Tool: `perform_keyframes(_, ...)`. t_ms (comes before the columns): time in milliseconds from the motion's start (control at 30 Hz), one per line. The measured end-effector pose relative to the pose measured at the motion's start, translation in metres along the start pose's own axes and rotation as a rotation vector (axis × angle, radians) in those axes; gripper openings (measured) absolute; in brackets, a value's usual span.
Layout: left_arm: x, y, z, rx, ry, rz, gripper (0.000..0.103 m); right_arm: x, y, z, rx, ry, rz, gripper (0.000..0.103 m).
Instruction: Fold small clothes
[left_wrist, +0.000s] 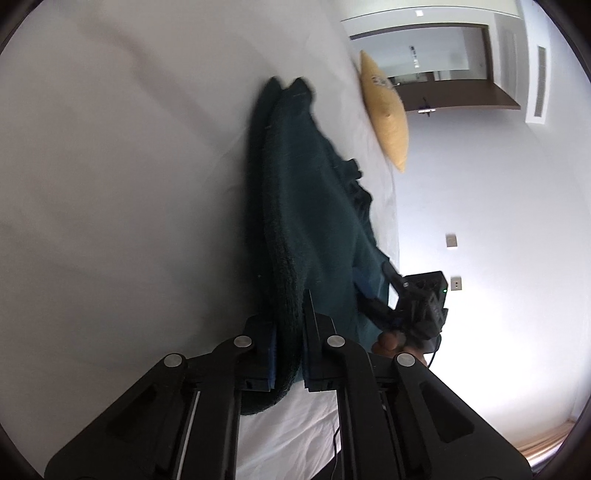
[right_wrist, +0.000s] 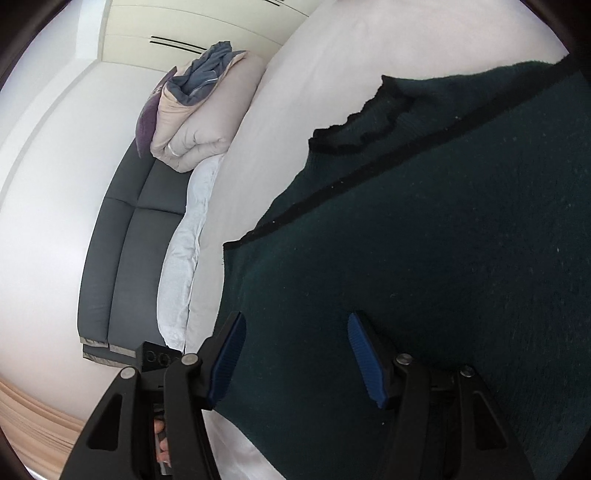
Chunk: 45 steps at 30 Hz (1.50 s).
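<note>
While left gripper (left_wrist: 290, 354) fingers pinch the dark green sweater (left_wrist: 314, 221) (folded edge), right gripper (right_wrist: 295, 360) fingers spread above it.

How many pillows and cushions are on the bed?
2 for sure. A yellow cushion stands at the bed's far edge, and a purple one is tucked behind the folded duvet. More may be hidden by the sweater.

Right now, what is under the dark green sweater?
The sweater lies on a white bed sheet, which shows all around it. Whatever is right beneath the sweater is covered. The left gripper pinches its edge.
</note>
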<state>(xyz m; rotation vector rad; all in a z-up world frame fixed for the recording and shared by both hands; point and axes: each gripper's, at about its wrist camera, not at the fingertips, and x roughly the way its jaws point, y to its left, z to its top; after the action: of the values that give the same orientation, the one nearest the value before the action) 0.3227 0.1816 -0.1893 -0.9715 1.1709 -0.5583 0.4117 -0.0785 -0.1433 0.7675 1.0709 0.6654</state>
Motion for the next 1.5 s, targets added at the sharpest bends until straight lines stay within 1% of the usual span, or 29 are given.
perform_keyframes(133, -0.002, -0.039, -0.005, 0.079, -0.019, 0.030, 0.008, -0.002, 0.000, 0.000, -0.002, 0.004, 0.014, 0.061)
perform_keyframes(200, 0.001, -0.067, -0.009, 0.153, -0.026, 0.072, 0.007, -0.008, 0.001, 0.001, 0.021, 0.006, 0.022, 0.063)
perform_keyframes(233, 0.005, -0.081, -0.012, 0.186, -0.023, 0.073, 0.007, -0.012, 0.002, 0.002, 0.029, 0.004, 0.029, 0.065)
perform_keyframes(267, 0.011, -0.096, -0.015, 0.218, -0.019, 0.078, 0.007, -0.017, 0.003, 0.004, 0.036, 0.001, 0.046, 0.069)
perform_keyframes(300, 0.019, -0.114, -0.020, 0.267, -0.015, 0.102, 0.008, -0.021, 0.003, 0.005, 0.040, 0.000, 0.056, 0.072)
perform_keyframes(400, 0.049, -0.154, -0.037, 0.382, 0.004, 0.159, 0.007, -0.031, 0.001, 0.014, 0.065, 0.008, 0.095, 0.073)
perform_keyframes(500, 0.086, -0.177, -0.056, 0.454, 0.038, 0.193, 0.007, -0.040, -0.005, 0.023, 0.093, 0.007, 0.135, 0.074)
perform_keyframes(533, 0.097, -0.180, -0.062, 0.463, 0.052, 0.189, 0.007, -0.043, -0.006, 0.025, 0.101, 0.003, 0.149, 0.074)
perform_keyframes(600, 0.119, -0.183, -0.072, 0.482, 0.078, 0.200, 0.007, -0.047, -0.014, 0.030, 0.131, -0.003, 0.180, 0.081)
perform_keyframes(633, 0.131, -0.183, -0.077, 0.487, 0.092, 0.206, 0.007, -0.048, -0.016, 0.029, 0.142, -0.006, 0.182, 0.082)
perform_keyframes(800, 0.166, -0.175, -0.089, 0.463, 0.144, 0.204, 0.007, -0.053, -0.023, 0.035, 0.145, -0.017, 0.206, 0.082)
perform_keyframes(833, 0.169, -0.173, -0.091, 0.461, 0.148, 0.208, 0.007, -0.054, -0.023, 0.037, 0.143, -0.018, 0.203, 0.082)
perform_keyframes(900, 0.170, -0.172, -0.092, 0.463, 0.148, 0.215, 0.007, -0.053, -0.020, 0.042, 0.118, -0.025, 0.170, 0.081)
perform_keyframes(933, 0.171, -0.173, -0.092, 0.464, 0.147, 0.216, 0.007, -0.052, -0.019, 0.045, 0.107, -0.027, 0.153, 0.080)
perform_keyframes(967, 0.171, -0.174, -0.093, 0.468, 0.147, 0.218, 0.007, -0.050, -0.016, 0.048, 0.088, -0.028, 0.120, 0.075)
perform_keyframes(1000, 0.173, -0.177, -0.094, 0.477, 0.144, 0.224, 0.007, -0.048, -0.015, 0.050, 0.076, -0.026, 0.095, 0.064)
perform_keyframes(1033, 0.173, -0.180, -0.095, 0.485, 0.142, 0.230, 0.007, -0.046, -0.015, 0.052, 0.069, -0.022, 0.068, 0.058)
perform_keyframes(1100, 0.176, -0.186, -0.101, 0.494, 0.141, 0.231, 0.007, -0.042, -0.017, 0.055, 0.055, -0.013, 0.006, 0.029)
perform_keyframes(1133, 0.176, -0.188, -0.105, 0.496, 0.141, 0.229, 0.007, -0.043, -0.019, 0.055, 0.048, -0.013, -0.029, 0.024)
perform_keyframes(1167, 0.177, -0.190, -0.108, 0.497, 0.143, 0.225, 0.007, -0.045, -0.021, 0.056, 0.048, -0.020, -0.041, 0.017)
perform_keyframes(1200, 0.171, -0.185, -0.105, 0.497, 0.145, 0.221, 0.007, -0.048, -0.024, 0.057, 0.053, -0.028, -0.043, 0.016)
perform_keyframes(1300, 0.171, -0.189, -0.106, 0.506, 0.153, 0.210, 0.007, -0.065, -0.032, 0.062, 0.071, -0.088, -0.047, 0.014)
perform_keyframes(1333, 0.164, -0.186, -0.100, 0.509, 0.154, 0.203, 0.007, -0.070, -0.034, 0.064, 0.068, -0.104, -0.048, 0.013)
perform_keyframes(1500, 0.171, -0.205, -0.102, 0.535, 0.169, 0.164, 0.007, -0.104, -0.026, 0.071, -0.043, -0.159, -0.112, 0.012)
